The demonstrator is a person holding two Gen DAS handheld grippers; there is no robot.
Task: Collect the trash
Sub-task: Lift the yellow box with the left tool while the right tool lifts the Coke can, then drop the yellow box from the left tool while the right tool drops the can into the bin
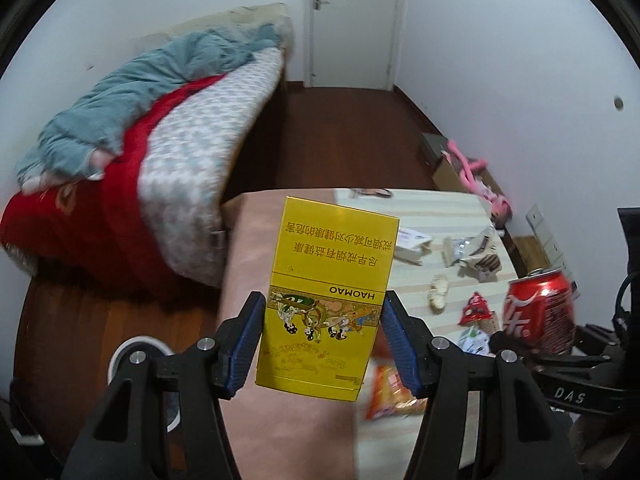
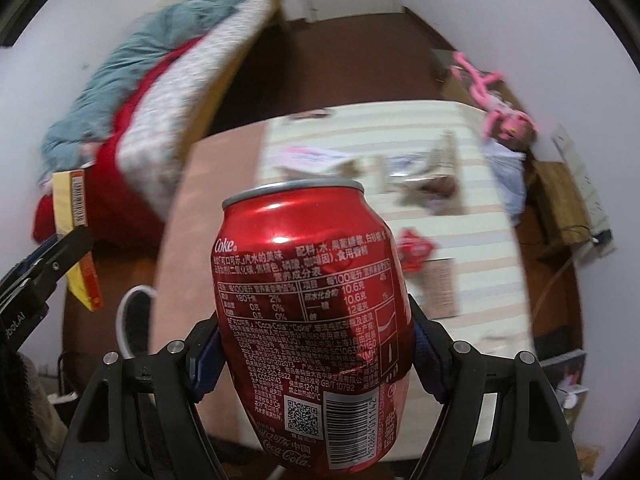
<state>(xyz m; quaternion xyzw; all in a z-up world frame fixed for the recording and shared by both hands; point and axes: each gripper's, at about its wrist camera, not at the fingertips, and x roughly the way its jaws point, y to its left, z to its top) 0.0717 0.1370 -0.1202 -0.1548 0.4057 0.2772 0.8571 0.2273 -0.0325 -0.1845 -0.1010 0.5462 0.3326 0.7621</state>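
Right wrist: can's barcode (image 2: pixel 347 428) visible.

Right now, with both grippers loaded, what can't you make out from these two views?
- Right wrist view: wrappers on the table are motion-blurred.
- Both views: no trash bin identifiable.
- Left wrist view: yellow box hides the table behind.
- Right wrist view: red can covers the table's near edge.

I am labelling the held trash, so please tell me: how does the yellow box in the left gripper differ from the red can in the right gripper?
The yellow box is flat-sided card with sharp edges; the red can is round, shiny metal with dents. The box is printed with cartoon figures and the word HAOMAO, the can with Coke text and a barcode. Both are clamped between blue pads, held above the table.
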